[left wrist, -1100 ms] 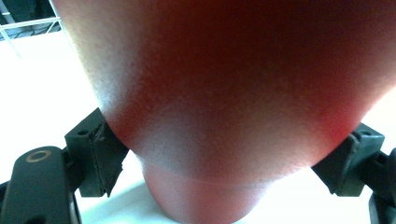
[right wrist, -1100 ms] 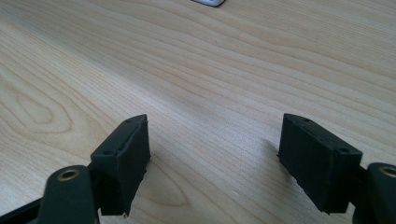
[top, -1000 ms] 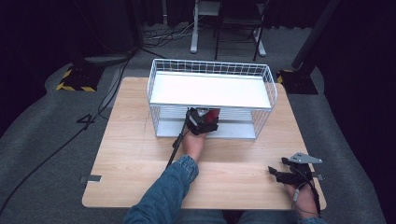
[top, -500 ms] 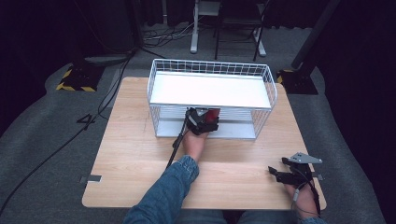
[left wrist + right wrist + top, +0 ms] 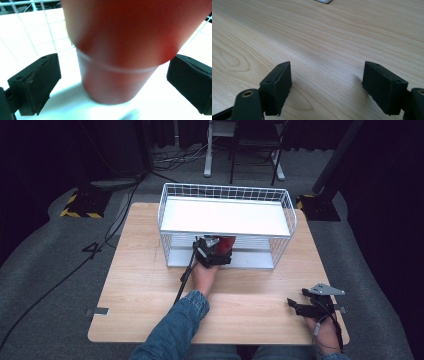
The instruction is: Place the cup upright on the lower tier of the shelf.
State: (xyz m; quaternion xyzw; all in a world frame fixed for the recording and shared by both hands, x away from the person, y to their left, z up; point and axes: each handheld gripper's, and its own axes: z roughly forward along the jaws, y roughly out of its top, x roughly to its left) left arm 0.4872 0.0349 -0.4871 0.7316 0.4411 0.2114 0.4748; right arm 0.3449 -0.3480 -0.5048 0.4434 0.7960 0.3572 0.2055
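While its jaws have just been opening, the left gripper [image 5: 214, 251] stands wide around the red cup [image 5: 120, 50], pads clear, on the wire rack's [image 5: 226, 195] lower shelf at twelve o'clock. Right gripper [image 5: 312, 307] gapes empty at four o'clock.

A red cup [image 5: 120, 50] stands upright on the white lower shelf of the wire rack [image 5: 280, 200], at the rack's front side, roughly midway along its width and under the white upper shelf. It is plain and smooth, a deep matte red, tapering towards its base, with a thin pale line ringing the body a little above the bottom. From up close its upper part looks blurred. From above, just a patch of the cup [image 5: 226, 243] peeks out beneath the rack's top shelf edge. It sits flat on the shelf, free on both sides, with the rack's white wire mesh standing behind it.
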